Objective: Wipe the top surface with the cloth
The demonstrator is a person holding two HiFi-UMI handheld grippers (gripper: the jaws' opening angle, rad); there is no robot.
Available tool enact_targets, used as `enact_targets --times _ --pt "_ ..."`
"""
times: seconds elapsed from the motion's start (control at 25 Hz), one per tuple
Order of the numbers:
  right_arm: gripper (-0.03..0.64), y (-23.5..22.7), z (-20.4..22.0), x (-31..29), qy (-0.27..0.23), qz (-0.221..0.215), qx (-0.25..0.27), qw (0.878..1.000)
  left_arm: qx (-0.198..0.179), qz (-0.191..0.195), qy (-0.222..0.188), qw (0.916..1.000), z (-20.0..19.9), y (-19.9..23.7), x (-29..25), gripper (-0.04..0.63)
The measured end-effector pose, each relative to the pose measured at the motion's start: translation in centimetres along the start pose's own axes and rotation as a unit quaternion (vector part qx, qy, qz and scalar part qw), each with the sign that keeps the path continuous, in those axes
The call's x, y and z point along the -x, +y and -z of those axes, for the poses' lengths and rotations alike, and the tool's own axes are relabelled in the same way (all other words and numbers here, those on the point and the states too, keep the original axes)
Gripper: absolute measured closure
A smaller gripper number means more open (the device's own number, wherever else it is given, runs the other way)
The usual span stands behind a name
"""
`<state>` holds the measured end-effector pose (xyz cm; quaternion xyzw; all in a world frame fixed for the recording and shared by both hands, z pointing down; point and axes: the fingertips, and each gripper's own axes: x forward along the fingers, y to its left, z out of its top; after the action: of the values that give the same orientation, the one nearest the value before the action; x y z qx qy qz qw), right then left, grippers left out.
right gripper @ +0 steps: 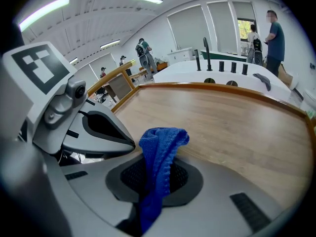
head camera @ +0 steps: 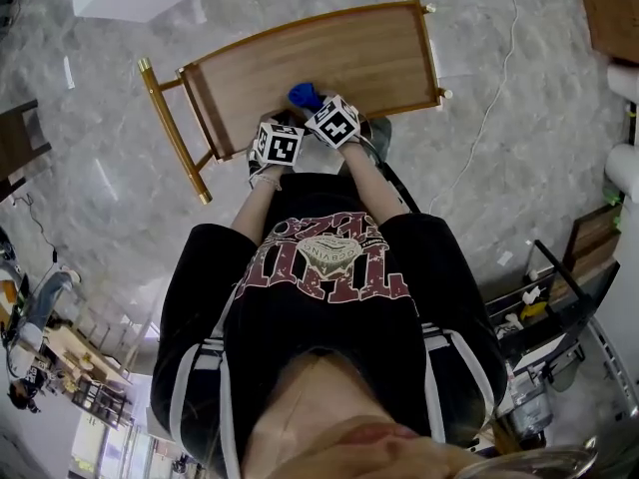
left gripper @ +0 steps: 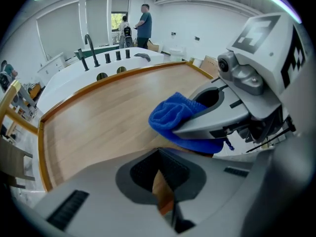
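Both grippers at the near edge of a rimmed wooden top, a blue cloth in the right one.

Open wood of the top stretches ahead to its raised rim. Both forearms reach forward side by side. The right gripper pinches the cloth, which pokes up over the wood. The left gripper, just beside it, is closed on nothing.

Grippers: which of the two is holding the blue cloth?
The right gripper: the cloth is pinched between its jaws. The left gripper beside it has nothing between its jaws.
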<state>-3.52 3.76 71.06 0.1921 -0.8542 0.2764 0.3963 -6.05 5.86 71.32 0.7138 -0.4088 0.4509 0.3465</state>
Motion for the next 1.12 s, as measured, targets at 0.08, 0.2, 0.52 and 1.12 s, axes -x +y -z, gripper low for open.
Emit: enact_targets --times 0.08,0.2,0.52,1.12 --pt "0.561 -0.6 0.1 0.3 0.001 0.002 -0.001 1.0 -0.007 0.005 0.001 1.0 -0.5 -0.4 -0.3 0.546" --pt "0.561 -1.3 0.0 1.1 -0.002 0.006 -0.004 1.0 -0.019 0.01 0.001 0.9998 -1.3 -0.8 -0.3 0.546" --pt "0.561 -2.8 1.1 2.3 -0.007 0.018 -0.024 1.0 -0.045 0.019 0.002 0.9988 -2.8 -2.0 -1.2 0.546" --pt "0.561 -7.9 3.4 6.2 -0.03 0.065 -0.067 0.995 -0.102 0.057 0.002 0.9931 -6.1 -6.4 -2.7 0.546"
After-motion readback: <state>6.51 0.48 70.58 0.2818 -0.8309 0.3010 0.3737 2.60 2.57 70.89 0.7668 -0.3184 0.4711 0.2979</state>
